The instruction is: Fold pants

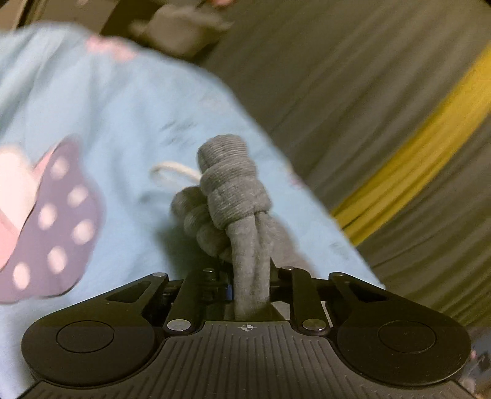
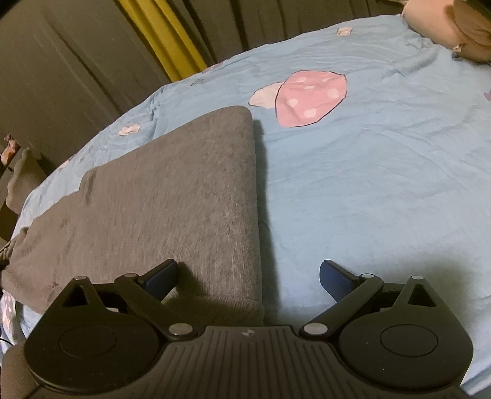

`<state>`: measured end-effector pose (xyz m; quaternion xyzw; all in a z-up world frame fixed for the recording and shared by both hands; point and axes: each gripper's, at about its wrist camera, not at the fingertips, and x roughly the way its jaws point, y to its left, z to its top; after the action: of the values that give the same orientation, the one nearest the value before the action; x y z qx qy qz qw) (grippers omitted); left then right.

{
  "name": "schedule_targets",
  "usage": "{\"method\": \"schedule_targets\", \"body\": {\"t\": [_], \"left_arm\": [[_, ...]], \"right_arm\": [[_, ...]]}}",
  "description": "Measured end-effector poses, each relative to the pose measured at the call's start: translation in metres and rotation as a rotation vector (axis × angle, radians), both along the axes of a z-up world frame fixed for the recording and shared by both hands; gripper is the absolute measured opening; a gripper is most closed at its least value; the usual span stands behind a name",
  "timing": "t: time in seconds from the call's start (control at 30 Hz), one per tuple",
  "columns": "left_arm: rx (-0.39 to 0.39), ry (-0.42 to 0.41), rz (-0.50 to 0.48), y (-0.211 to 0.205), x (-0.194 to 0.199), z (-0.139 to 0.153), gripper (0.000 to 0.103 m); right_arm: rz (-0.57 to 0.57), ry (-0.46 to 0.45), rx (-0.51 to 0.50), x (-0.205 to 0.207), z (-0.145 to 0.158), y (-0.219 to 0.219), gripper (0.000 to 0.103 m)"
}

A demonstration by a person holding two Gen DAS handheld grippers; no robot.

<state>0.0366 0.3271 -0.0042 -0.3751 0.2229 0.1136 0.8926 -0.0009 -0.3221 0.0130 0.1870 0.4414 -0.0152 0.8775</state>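
The grey pants (image 2: pixel 172 196) lie flat on a light blue bed sheet (image 2: pixel 368 190) in the right wrist view, one leg reaching away. My right gripper (image 2: pixel 248 279) is open just above the near edge of the pants, its left finger over the cloth and its right finger over the sheet. In the left wrist view, my left gripper (image 1: pixel 250 276) is shut on a bunched ribbed part of the grey pants (image 1: pixel 230 190), with a white drawstring (image 1: pixel 175 172) showing beside it. The view is blurred by motion.
The sheet has a pink spotted mushroom print (image 2: pixel 310 98) and a dark spotted one (image 1: pixel 58 221). Grey and yellow curtains (image 2: pixel 165 40) hang beyond the bed's far edge. A pinkish pillow (image 2: pixel 445 27) lies at the far right corner.
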Motion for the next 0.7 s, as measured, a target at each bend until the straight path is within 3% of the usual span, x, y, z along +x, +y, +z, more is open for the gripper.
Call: {"method": "schedule_targets", "body": {"t": [0.13, 0.23, 0.3, 0.4, 0.5, 0.53, 0.6, 0.63, 0.7], "left_arm": [[0.215, -0.136, -0.149, -0.062, 0.0, 0.061, 0.019], [0.371, -0.228, -0.282, -0.131, -0.006, 0.097, 0.02], [0.46, -0.29, -0.393, -0.184, -0.013, 0.109, 0.021], [0.527, -0.327, -0.585, -0.26, -0.019, 0.105, 0.021], [0.553, -0.25, -0.785, -0.337, -0.018, 0.073, 0.026], [0.543, -0.199, -0.84, -0.358, -0.017, 0.059, 0.038], [0.545, -0.056, -0.983, -0.398, -0.011, 0.02, 0.048], [0.551, 0.006, -1.016, -0.408, -0.009, 0.006, 0.043], [0.532, 0.075, -1.018, -0.409, -0.009, -0.01, 0.045]], "right_arm": [[-0.046, -0.016, 0.04, -0.002, 0.001, -0.008, 0.099], [-0.086, -0.035, 0.087, -0.005, 0.002, -0.016, 0.099], [-0.11, -0.049, 0.116, -0.007, 0.003, -0.02, 0.099], [-0.138, -0.077, 0.157, -0.011, 0.005, -0.027, 0.099], [-0.151, -0.1, 0.183, -0.015, 0.007, -0.03, 0.099], [-0.155, -0.105, 0.19, -0.016, 0.007, -0.031, 0.099], [-0.159, -0.114, 0.202, -0.018, 0.008, -0.032, 0.099], [-0.161, -0.119, 0.208, -0.02, 0.008, -0.033, 0.099], [-0.167, -0.129, 0.229, -0.022, 0.009, -0.035, 0.099]]}}
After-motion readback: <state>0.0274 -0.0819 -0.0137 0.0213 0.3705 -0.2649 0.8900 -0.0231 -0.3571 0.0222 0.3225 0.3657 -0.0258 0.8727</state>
